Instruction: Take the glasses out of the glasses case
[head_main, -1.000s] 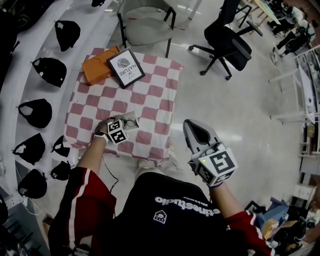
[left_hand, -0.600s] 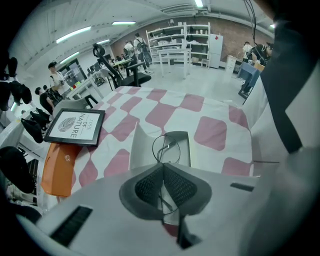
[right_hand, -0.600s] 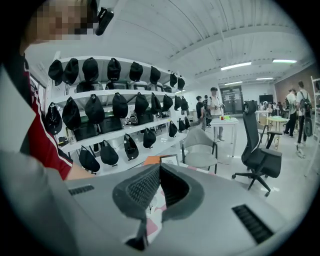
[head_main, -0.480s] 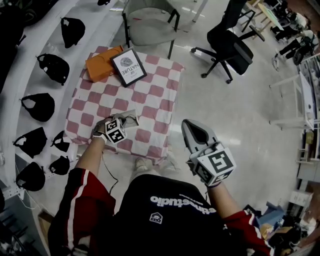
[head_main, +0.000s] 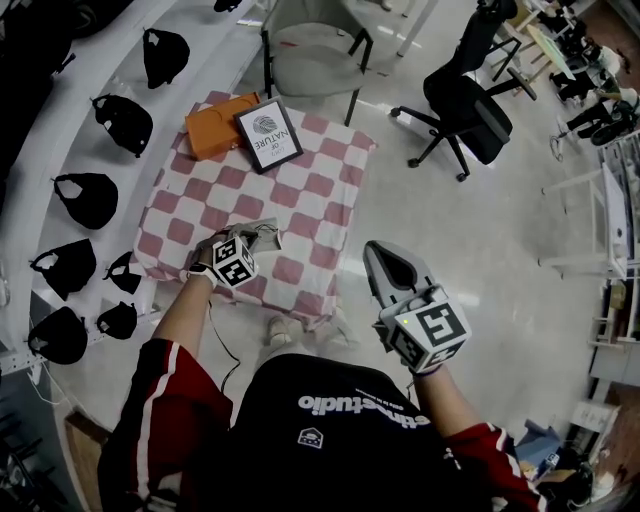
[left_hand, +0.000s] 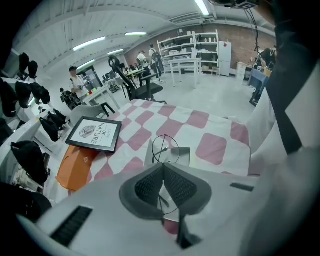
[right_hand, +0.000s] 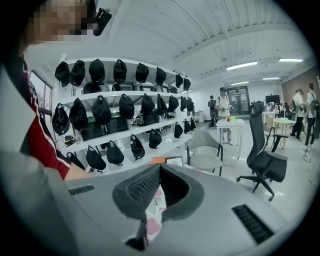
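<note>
Two grippers are up in front of the person. The left gripper (left_hand: 163, 167) has its fingers pinched on the thin wire frame of the round glasses (left_hand: 165, 149). The glasses stand up just over the grey glasses case (left_hand: 182, 156), which lies towards the near edge of the table (head_main: 300, 190) on its pink-and-white checked cloth. Further back on the cloth, a framed print (left_hand: 94, 133) lies partly over an orange pouch (left_hand: 75, 167). The right gripper (right_hand: 159, 168) hangs beside the table, over the floor, its fingers pressed together with nothing between them.
</note>
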